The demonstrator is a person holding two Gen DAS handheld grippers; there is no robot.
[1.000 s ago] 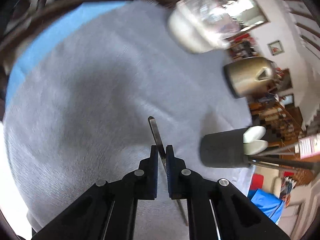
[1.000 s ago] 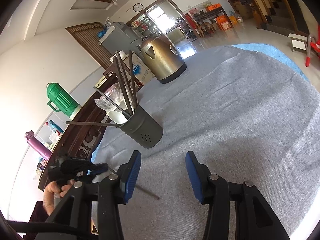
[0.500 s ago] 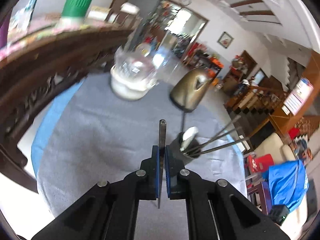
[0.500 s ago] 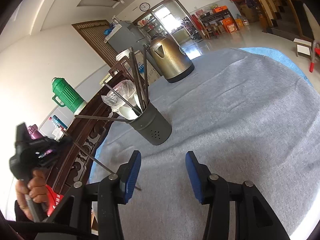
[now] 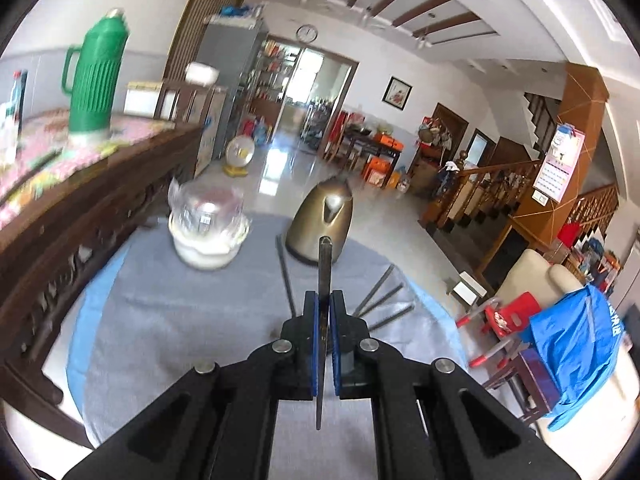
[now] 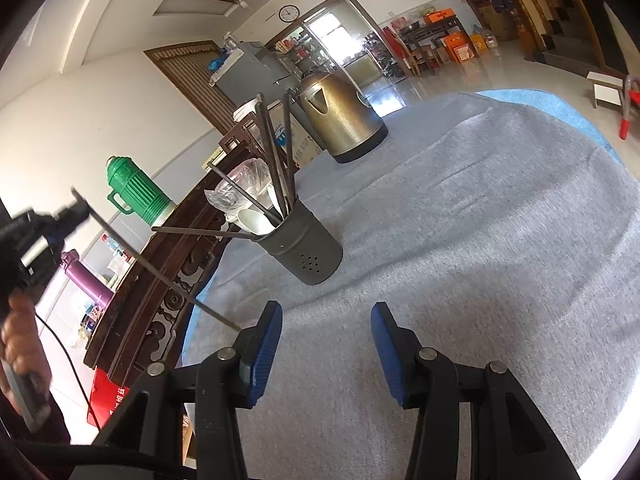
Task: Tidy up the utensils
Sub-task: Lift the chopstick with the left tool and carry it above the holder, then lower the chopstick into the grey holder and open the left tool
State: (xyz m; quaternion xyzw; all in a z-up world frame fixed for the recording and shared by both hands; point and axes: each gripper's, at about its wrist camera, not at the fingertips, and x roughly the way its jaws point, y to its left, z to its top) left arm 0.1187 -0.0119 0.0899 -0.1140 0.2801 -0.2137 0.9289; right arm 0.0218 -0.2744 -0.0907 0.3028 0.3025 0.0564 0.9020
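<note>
Chopstick (image 5: 324, 280) sits pinched upright in the left gripper (image 5: 325, 320) at frame centre, lifted clear to drop into the holder (image 6: 304, 248), mid-frame in the right view. Right gripper (image 6: 326, 344) waits half-open and empty, low over the cloth (image 6: 480, 240).

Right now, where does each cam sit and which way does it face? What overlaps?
Left wrist: on the left gripper, raised above the table, facing the kettle; own fingers clamp a chopstick.
Right wrist: on the right gripper, low over the table, facing the utensil holder; own open fingers, plus the left hand at frame left.
Shared: kettle, green thermos, held chopstick, bagged bowl.
</note>
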